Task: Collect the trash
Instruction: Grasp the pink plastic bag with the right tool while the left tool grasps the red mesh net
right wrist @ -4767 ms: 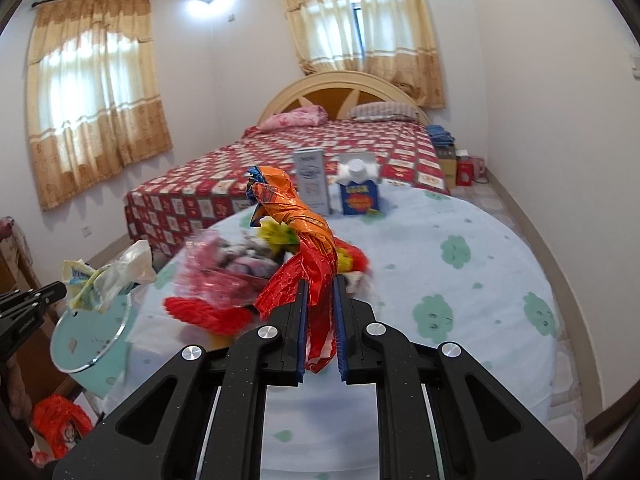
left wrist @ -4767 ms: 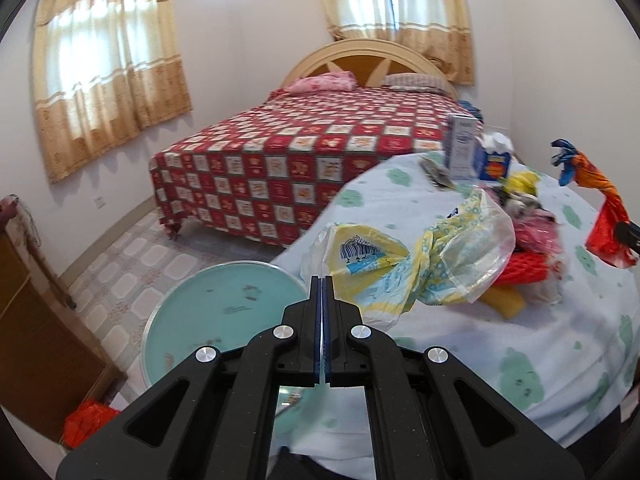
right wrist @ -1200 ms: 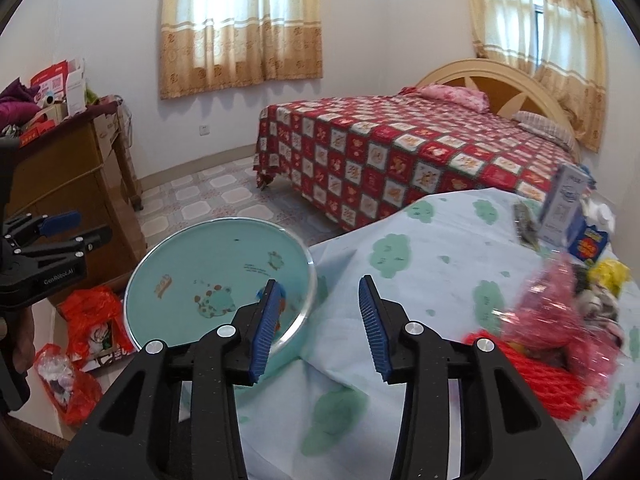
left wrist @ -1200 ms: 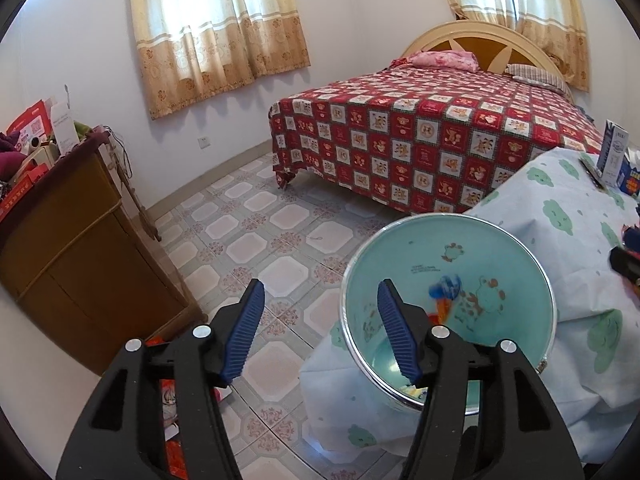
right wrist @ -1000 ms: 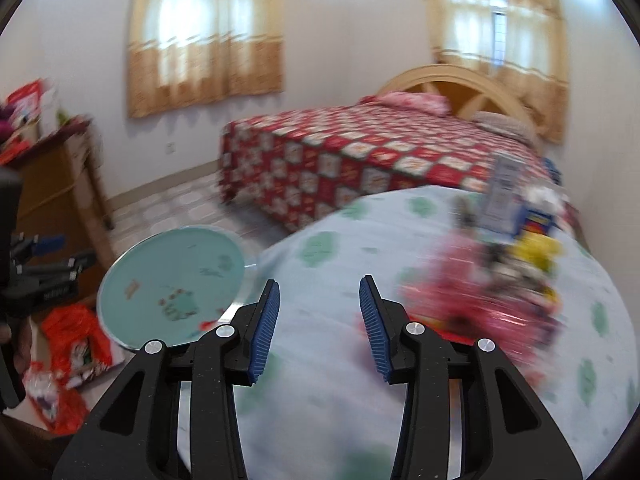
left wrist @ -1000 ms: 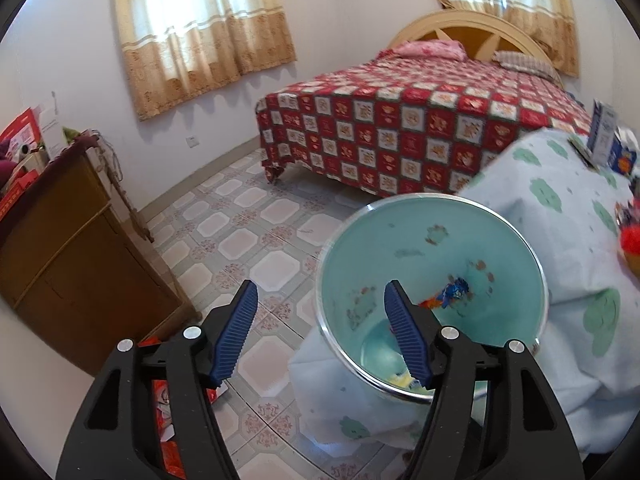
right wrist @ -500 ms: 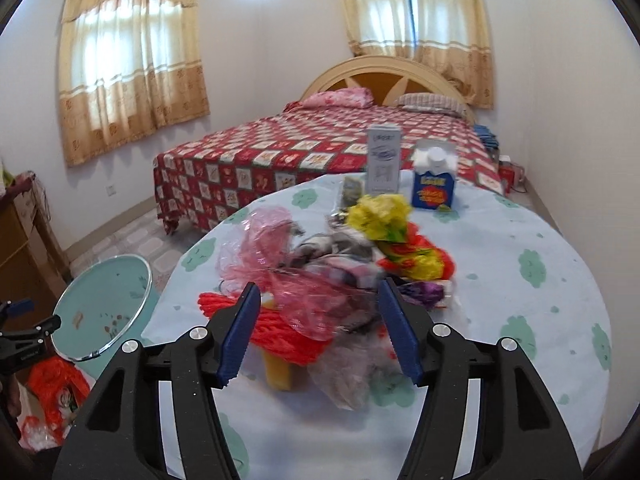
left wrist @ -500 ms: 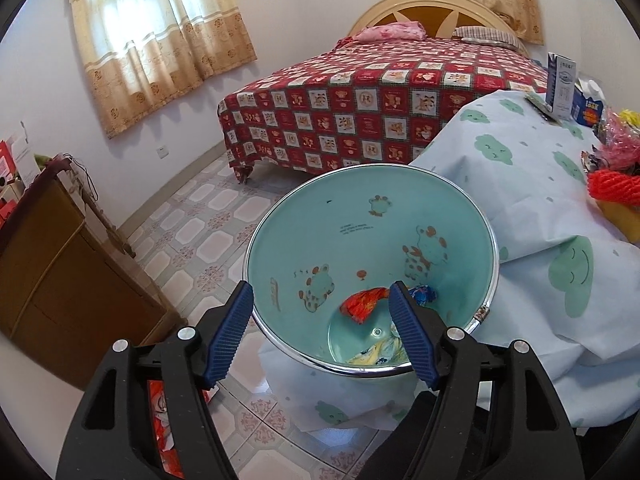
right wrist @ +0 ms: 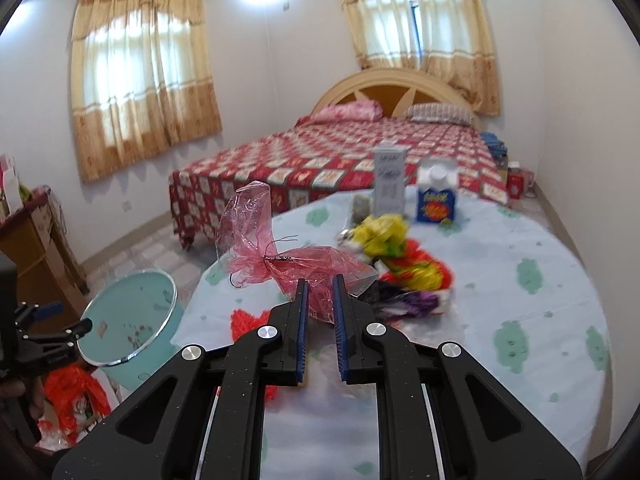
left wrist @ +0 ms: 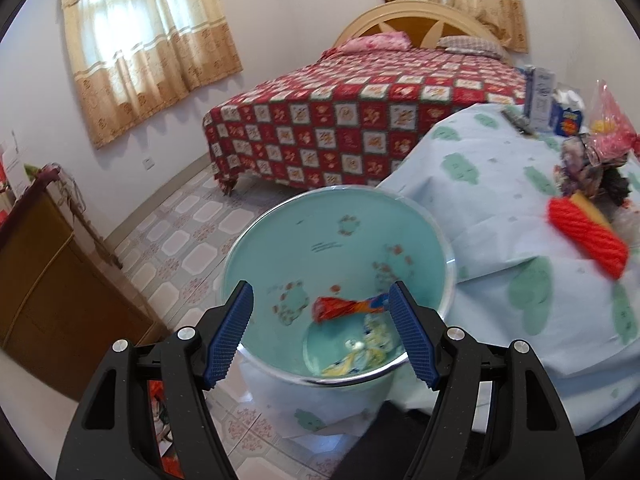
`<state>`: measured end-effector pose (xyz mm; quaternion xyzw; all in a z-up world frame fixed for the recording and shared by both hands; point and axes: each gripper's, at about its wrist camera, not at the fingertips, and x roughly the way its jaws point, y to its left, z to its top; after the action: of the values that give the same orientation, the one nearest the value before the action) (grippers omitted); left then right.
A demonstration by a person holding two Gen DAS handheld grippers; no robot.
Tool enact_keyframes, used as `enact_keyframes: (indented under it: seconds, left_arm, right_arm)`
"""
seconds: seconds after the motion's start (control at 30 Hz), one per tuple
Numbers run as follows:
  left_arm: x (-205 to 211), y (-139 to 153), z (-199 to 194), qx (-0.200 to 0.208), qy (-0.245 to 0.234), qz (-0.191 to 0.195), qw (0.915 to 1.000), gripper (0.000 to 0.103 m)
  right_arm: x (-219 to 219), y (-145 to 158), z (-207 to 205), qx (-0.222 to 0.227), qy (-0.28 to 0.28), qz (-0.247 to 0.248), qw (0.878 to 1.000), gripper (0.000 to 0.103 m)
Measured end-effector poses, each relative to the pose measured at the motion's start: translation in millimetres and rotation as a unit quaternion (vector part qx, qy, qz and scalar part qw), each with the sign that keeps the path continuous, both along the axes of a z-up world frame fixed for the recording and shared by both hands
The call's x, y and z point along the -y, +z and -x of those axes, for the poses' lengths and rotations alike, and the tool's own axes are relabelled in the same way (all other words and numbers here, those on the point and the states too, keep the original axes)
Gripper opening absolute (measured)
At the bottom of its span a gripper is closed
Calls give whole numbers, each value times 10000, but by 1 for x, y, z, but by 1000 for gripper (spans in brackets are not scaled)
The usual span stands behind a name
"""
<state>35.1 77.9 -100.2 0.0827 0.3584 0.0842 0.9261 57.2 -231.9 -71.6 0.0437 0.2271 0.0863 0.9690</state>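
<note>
Pink crinkled plastic point(right wrist: 276, 256) caught between the blue pads of the right gripper point(right wrist: 319, 300), jaws just closed on its lower end and now clenched on it — the rest of the bag raised above the counter point(right wrist: 520, 320), draped in a pale blue cloth with green cloud prints. Behind the bag, more trash heaped on the cloth: a yellow wrapper point(right wrist: 380, 232), a red-and-yellow wrapper point(right wrist: 420, 272), a purple wrapper point(right wrist: 408, 302), and red foam netting point(right wrist: 248, 320) partly hidden by the left jaw. Farther back, standing upright, a tall white carton point(right wrist: 390, 182) and a blue-and-white carton point(right wrist: 437, 196) beside it.

Down at the counter's edge, a teal bin point(left wrist: 340, 248) with a shiny rim, seen from above past the left gripper point(left wrist: 320, 328) — jaws released, spread wide, nothing between them. Inside the bin, a twisted red-and-orange wrapper point(left wrist: 344, 307) lying above a yellow-and-white bag point(left wrist: 360, 352) at the bottom. In the same view, the red netting point(left wrist: 586, 234) near the counter's edge, blurred. Beyond, a bed point(left wrist: 360, 120) under a red checked cover, tan curtains point(left wrist: 148, 48) at the window, a wooden cabinet point(left wrist: 52, 280) on the tiled floor point(left wrist: 192, 232).
</note>
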Motion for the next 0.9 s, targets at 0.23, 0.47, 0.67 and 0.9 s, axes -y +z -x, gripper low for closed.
enact_keyframes:
  seconds: [0.23,0.47,0.67,0.9]
  left_arm:
    - [71,11,-5,117,-574,180,9981,71]
    - [146,15,-17,151,-923,553,9941,75]
    - [191,-5,-27,-94,-1122,360,9930,75]
    - [198,-30,-33,-406,-1092,186,9930,77]
  right_arm:
    - [54,3,29,86,-645,-10,9979,13]
    - [104,-30,34,-61,-1343,-5,9909,13]
    - [134,-65,32,-302,-1616,-312,9859,13]
    - [135,-94,25,-654,-1483,-311,9863,13]
